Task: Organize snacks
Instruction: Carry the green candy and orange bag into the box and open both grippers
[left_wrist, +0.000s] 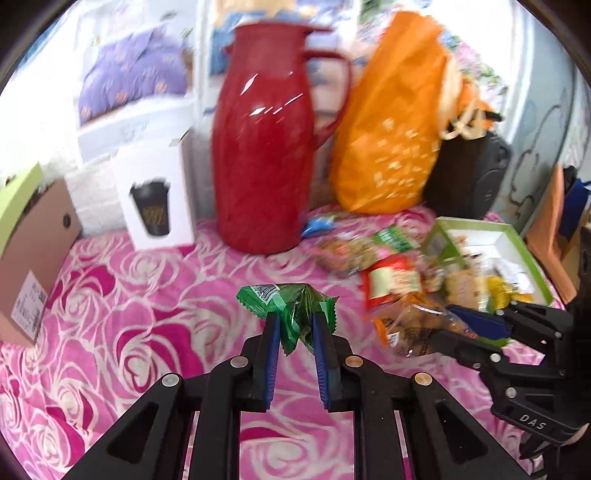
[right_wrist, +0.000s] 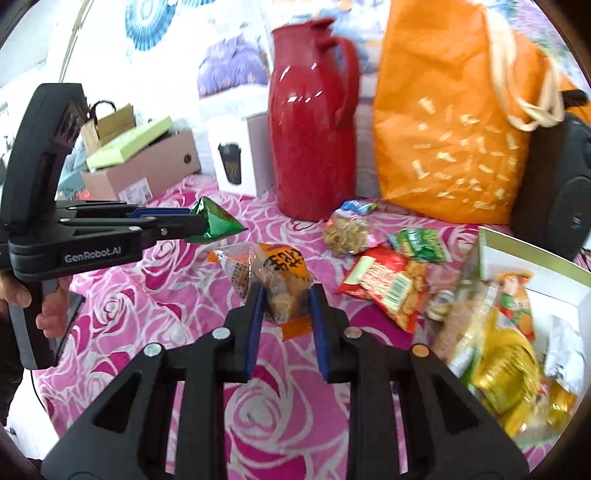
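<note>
My left gripper (left_wrist: 295, 319) is shut on a crumpled green snack packet (left_wrist: 284, 295), held above the pink rose-patterned cloth (left_wrist: 129, 295). In the right wrist view the same gripper (right_wrist: 197, 221) comes in from the left with the green packet (right_wrist: 218, 223) at its tip. My right gripper (right_wrist: 286, 295) is shut on an orange and clear pastry packet (right_wrist: 280, 267), also seen at the right of the left wrist view (left_wrist: 417, 325). A green-rimmed white box (right_wrist: 535, 258) with several snacks in it lies at the right.
Loose on the cloth lie a red packet (right_wrist: 384, 284), a small green packet (right_wrist: 419, 243) and a bag of nuts (right_wrist: 347, 230). Behind stand a red jug (right_wrist: 314, 129), an orange bag (right_wrist: 450, 110), a black speaker (right_wrist: 561, 184), a white cup carton (left_wrist: 155, 192) and a cardboard box (left_wrist: 33, 251).
</note>
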